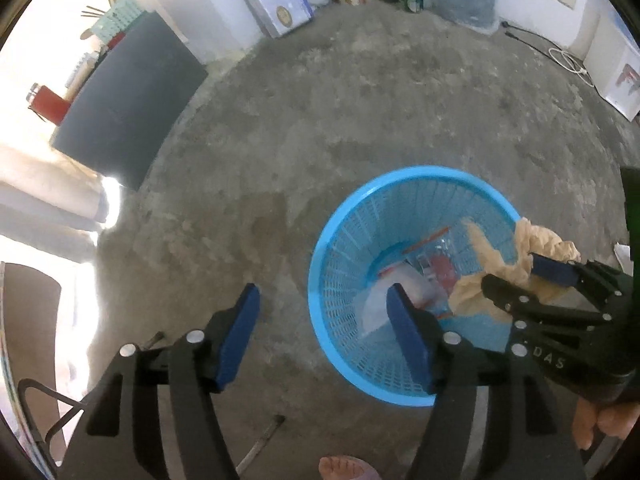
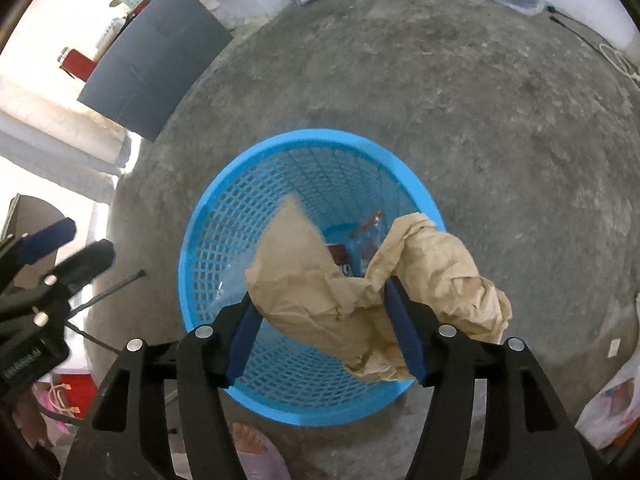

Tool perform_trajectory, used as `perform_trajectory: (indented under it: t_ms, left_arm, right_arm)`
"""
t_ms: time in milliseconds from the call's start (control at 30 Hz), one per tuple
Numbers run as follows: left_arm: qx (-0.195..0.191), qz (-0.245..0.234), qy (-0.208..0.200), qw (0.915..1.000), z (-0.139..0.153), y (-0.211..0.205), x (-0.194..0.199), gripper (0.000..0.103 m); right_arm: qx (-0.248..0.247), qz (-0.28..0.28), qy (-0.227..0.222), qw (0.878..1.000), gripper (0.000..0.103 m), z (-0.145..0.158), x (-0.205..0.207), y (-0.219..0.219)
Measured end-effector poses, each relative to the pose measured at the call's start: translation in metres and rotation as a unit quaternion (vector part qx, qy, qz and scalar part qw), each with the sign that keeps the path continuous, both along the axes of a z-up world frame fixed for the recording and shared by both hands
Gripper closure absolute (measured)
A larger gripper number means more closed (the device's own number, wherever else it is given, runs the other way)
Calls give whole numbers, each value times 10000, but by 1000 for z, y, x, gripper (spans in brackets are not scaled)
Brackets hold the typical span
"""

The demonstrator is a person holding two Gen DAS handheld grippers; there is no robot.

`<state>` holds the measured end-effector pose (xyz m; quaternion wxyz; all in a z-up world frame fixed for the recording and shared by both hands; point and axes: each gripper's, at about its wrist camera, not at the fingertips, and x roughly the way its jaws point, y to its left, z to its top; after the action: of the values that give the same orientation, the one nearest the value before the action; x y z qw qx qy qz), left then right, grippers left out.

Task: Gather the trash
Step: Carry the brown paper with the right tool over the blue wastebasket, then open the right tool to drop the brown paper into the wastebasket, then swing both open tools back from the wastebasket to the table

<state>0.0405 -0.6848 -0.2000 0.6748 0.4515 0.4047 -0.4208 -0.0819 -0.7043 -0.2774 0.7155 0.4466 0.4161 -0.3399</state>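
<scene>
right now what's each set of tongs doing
Left tongs: open, holding nothing.
Right tongs: shut on crumpled brown paper, over the blue basket.

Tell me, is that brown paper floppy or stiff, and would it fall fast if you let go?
Probably floppy: the brown paper is crumpled and sags past both sides of the right gripper. It looks light for its bulk, so it would likely drop slowly into the blue basket below. The creases probably help the pads keep hold.

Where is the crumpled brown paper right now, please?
In both views, the crumpled brown paper sits between the right claw's fingers, above the blue basket.
</scene>
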Motion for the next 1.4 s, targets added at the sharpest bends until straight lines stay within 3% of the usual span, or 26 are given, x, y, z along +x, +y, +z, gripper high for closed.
perform_trajectory:
  t_ms: [167,433,800,1033,1167,1300,1400]
  left_arm:
    - [-234,-30,-47,9997,24,2,-7,33]
    - [-622,-123,-61,9980,67,15,-20,28]
    - [-1279,-40,382,9910,139,62,-17,25]
    - [-2174,-50,760,9731,217,141,-17,17]
    - [-2510,107,1011,9626,247,197,-14,14]
    - [-2803,112,765,9568,268,262,-21,14]
    - [-2862,302,541,9562,270,314,-27,14]
  right_arm:
    - [-56,-115,-116,9999,43,7,-10,2]
    - [-288,42,-454,9985,30,37,-10,7]
    - [-620,-265,-979,9929,29,83,-23,9]
    - [-935,-347,-964,9903,29,115,-49,36]
    - [-1181,-318,-865,9887,29,139,-63,60]
    - [-1611,-135,-520,9855,25,176,-65,98]
    - [-1927,135,-473,9800,17,205,-58,132]
